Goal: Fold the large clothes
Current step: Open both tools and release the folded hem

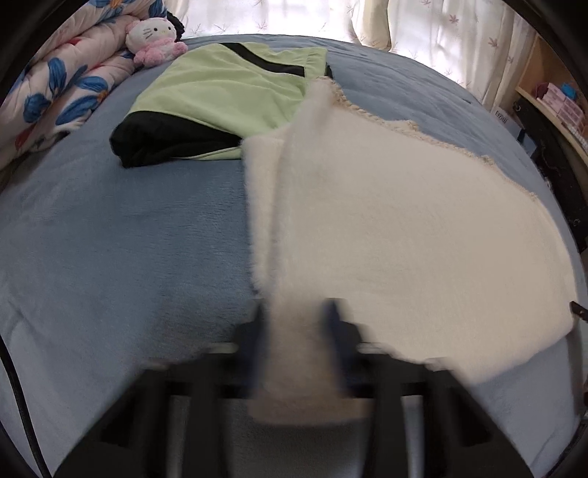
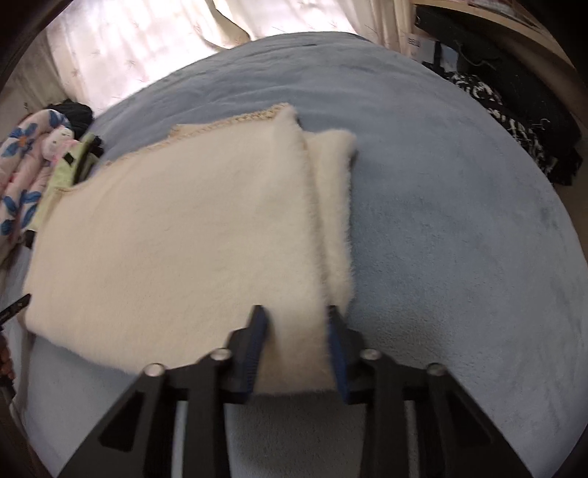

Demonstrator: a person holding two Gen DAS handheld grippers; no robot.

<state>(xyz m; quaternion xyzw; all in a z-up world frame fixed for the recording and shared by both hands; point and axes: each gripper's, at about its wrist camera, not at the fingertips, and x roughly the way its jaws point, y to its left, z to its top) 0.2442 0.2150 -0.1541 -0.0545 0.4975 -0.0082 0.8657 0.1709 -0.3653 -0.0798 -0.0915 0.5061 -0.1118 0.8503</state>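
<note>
- Nearest, left wrist view: left gripper, blurred, its blue-padded fingers clamped on a bunched near corner of the cream fleece garment. Fabric fills the gap between the pads.
- Right wrist view: right gripper likewise closed on the garment's other near corner; blue pads press the fleece from both sides.
- Judgement: a hold on each near corner keeps the edge taut, so it can be carried over as one fold.
- Just ahead of both grippers the garment lies flat on the blue bed, stretching away from the fingers. It is the task's piece, seemingly partly folded already.
- Ahead-right of the right gripper, a narrower fleece strip sits alongside the main panel, perhaps a tucked sleeve; cannot tell for sure.
- Far edge of the garment shows a braided beige trim.
- Farther, ahead-left of the left gripper: a green and black garment, already folded, with the fleece's far corner overlapping it. Judgement: set aside as done.
- Farthest left: a Hello Kitty plush resting on a floral quilt.
- Beyond the bed: pale curtains.
</note>
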